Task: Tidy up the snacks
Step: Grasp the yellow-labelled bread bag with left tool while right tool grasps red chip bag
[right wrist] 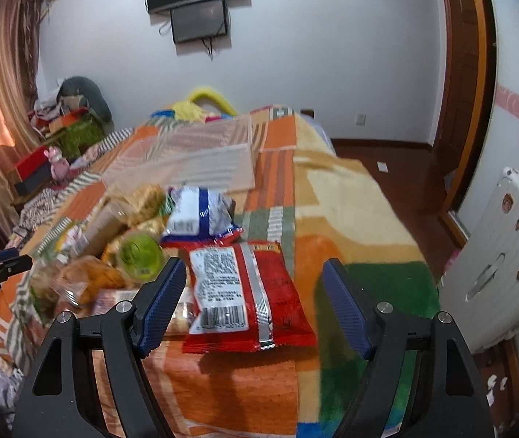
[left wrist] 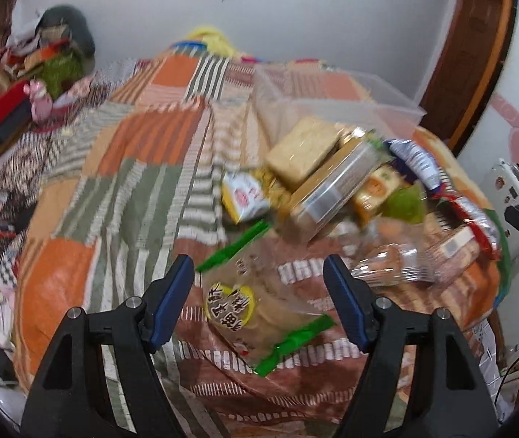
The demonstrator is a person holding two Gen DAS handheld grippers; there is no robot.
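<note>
Bed (right wrist: 350, 197): covered by a patchwork blanket of orange, green, cream and striped squares; every snack lies on it.
Clear bin (left wrist: 332, 98): an empty see-through plastic box on the bed, on the far side of the snack heap.
Snack heap (left wrist: 332, 182): a loose pile just in front of the clear bin, with a tan cracker pack, a long clear-lidded biscuit box, a yellow pouch and a green round item; details are blurred.
Red bag (right wrist: 248, 292): flat on the bed, back side up with its white label and barcode showing, at the near right edge of the snack heap.
Blue-and-white bag (right wrist: 201, 215): puffed up, just beyond the red bag, between it and the clear bin.
Green-ended packet (left wrist: 263, 303): clear wrapper with pale biscuits and a yellow round label, lying on the near left side of the snack heap.
Left hand-held gripper (left wrist: 259, 303): jaws spread, above the green-ended packet, which shows between the blue pads; no contact is visible.
Right hand-held gripper (right wrist: 252, 303): jaws spread, one on each side of the red bag, pads apart from it.
</note>
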